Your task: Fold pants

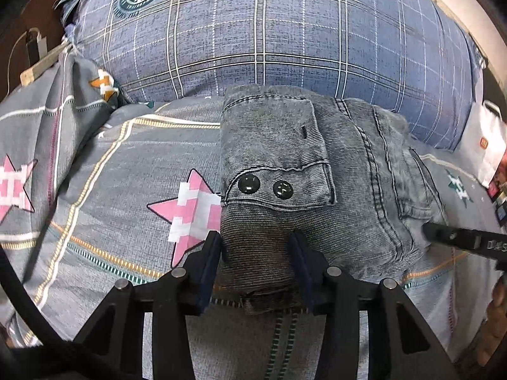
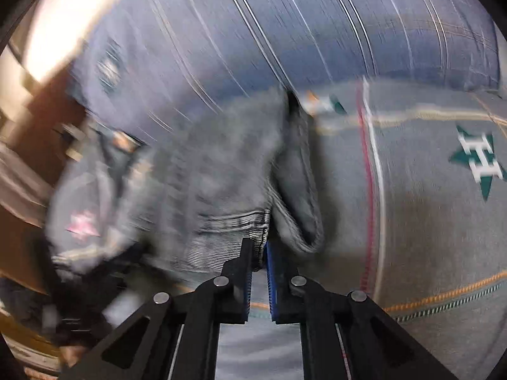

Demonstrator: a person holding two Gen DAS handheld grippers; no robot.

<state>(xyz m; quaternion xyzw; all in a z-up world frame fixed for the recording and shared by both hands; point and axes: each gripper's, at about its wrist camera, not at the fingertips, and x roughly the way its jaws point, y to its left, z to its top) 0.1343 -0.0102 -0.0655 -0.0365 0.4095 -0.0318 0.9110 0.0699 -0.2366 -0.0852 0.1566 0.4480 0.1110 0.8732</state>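
Grey washed denim fills the middle of your left wrist view: the pants (image 1: pixel 304 171) lie folded into a thick bundle on the grey patterned bedsheet (image 1: pixel 133 158), just in front of the blue plaid pillow (image 1: pixel 269 31), with a flap carrying two dark snap buttons (image 1: pixel 265 186) facing up. Your left gripper (image 1: pixel 257 247) has its jaws spread wide, one finger on each side of the near end of the bundle, the pads touching or just beside the cloth rather than squeezing it flat. A pink star print (image 1: pixel 190 209) shows on the sheet just left of the bundle. At the right edge your other tool's black finger (image 1: pixel 459 237) reaches the far side of the denim, and a white bag (image 1: pixel 488 145) sits beyond it. Your right wrist view is heavily blurred, yet you can make out the pants (image 2: pixel 221 174) lying straight ahead on the bedsheet (image 2: pixel 427 205), with the pillow (image 2: pixel 317 25) behind and a green star print (image 2: pixel 478 161) off to the right. Your right gripper (image 2: pixel 259 253) has its jaws drawn close together, pinching a seamed edge of the denim between the blue pads (image 2: pixel 274 272)
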